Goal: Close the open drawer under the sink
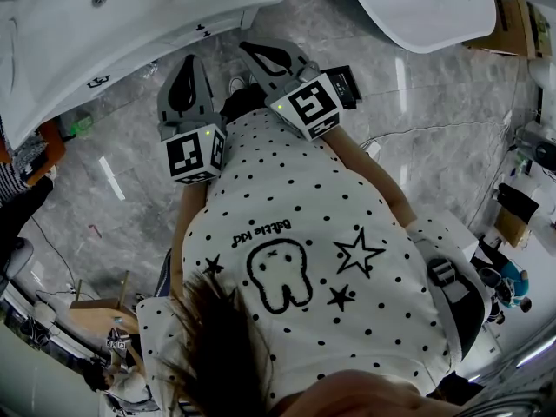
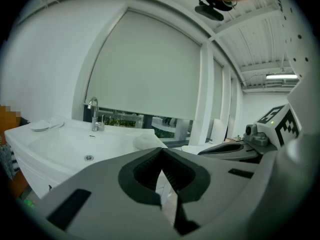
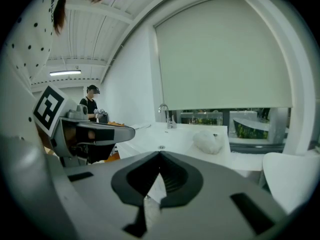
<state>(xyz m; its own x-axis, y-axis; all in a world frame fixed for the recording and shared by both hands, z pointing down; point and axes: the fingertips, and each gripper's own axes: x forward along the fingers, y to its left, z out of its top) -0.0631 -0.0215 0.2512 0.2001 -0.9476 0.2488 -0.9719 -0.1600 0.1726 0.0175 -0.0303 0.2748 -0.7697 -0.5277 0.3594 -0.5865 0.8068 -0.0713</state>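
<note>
A white sink (image 1: 130, 16) on its cabinet stands ahead to the left; small dark handles (image 1: 97, 82) show on the cabinet front, but I cannot tell whether a drawer is open. In the left gripper view the basin (image 2: 65, 144) and its tap (image 2: 93, 114) lie beyond the jaws. My left gripper (image 1: 187, 62) (image 2: 161, 153) is shut with nothing in it, short of the cabinet. Beside it my right gripper (image 1: 252, 49) (image 3: 160, 156) also has its jaws together and holds nothing. The right gripper view shows the sink (image 3: 170, 134) further off.
A second white basin (image 1: 426, 7) stands at the top right. A white crumpled bundle (image 3: 210, 140) lies on the sink counter. Grey marble floor (image 1: 113, 189) runs below. Cardboard boxes (image 1: 508, 24) and clutter line the right side. A person (image 3: 91, 101) stands in the background.
</note>
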